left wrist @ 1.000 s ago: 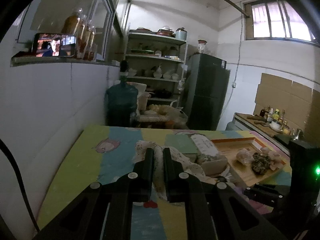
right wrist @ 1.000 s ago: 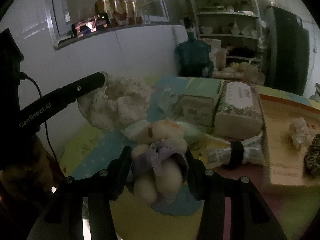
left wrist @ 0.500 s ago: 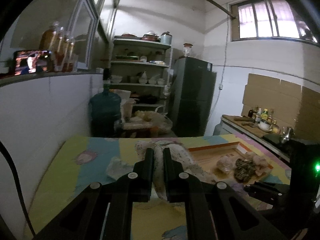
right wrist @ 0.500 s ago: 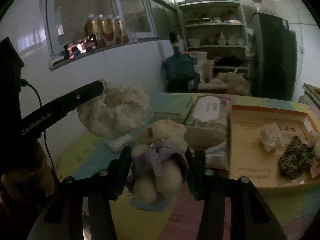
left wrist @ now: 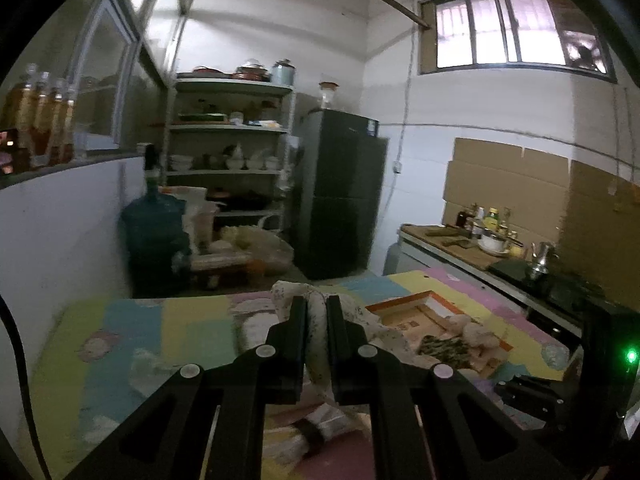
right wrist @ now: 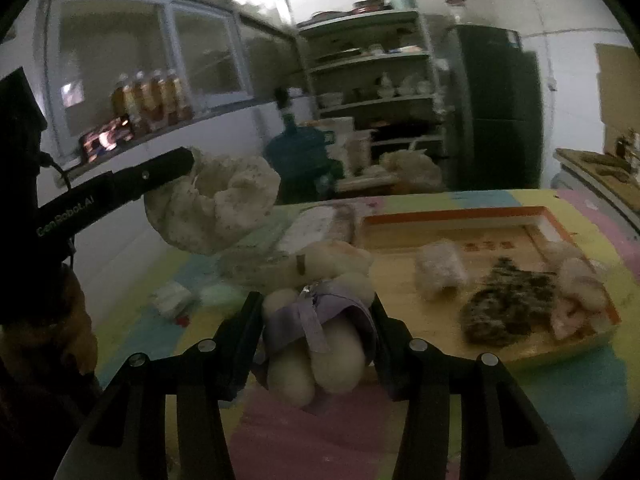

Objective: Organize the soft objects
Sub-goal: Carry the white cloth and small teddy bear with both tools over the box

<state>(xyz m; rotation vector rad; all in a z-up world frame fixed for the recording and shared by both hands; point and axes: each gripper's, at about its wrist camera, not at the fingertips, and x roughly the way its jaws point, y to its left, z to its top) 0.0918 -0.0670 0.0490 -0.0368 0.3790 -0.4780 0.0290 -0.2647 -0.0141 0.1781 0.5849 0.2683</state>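
Note:
My left gripper (left wrist: pixel 317 312) is shut on a white speckled cloth (left wrist: pixel 316 344) and holds it above the colourful table; the cloth also shows as a hanging bundle in the right wrist view (right wrist: pixel 216 208). My right gripper (right wrist: pixel 316 308) is shut on a cream plush bear in purple clothing (right wrist: pixel 320 320), just left of an orange-rimmed tray (right wrist: pixel 456 220). The tray holds a pale roll (right wrist: pixel 440 274), a dark patterned cloth (right wrist: pixel 508 304) and a pale plush (right wrist: pixel 580 288). The tray also shows in the left wrist view (left wrist: pixel 412 312).
Tissue packs and boxes (right wrist: pixel 320 228) lie behind the bear. A wrapped bundle with a black band (left wrist: pixel 316 432) lies under my left gripper. A blue water jug (left wrist: pixel 154 236), shelves (left wrist: pixel 228 152), a dark fridge (left wrist: pixel 340 200) and a counter with bottles (left wrist: pixel 480 236) stand beyond the table.
Both grippers have swung to the right with their loads. The tray has come nearer to the bear and the cloth.

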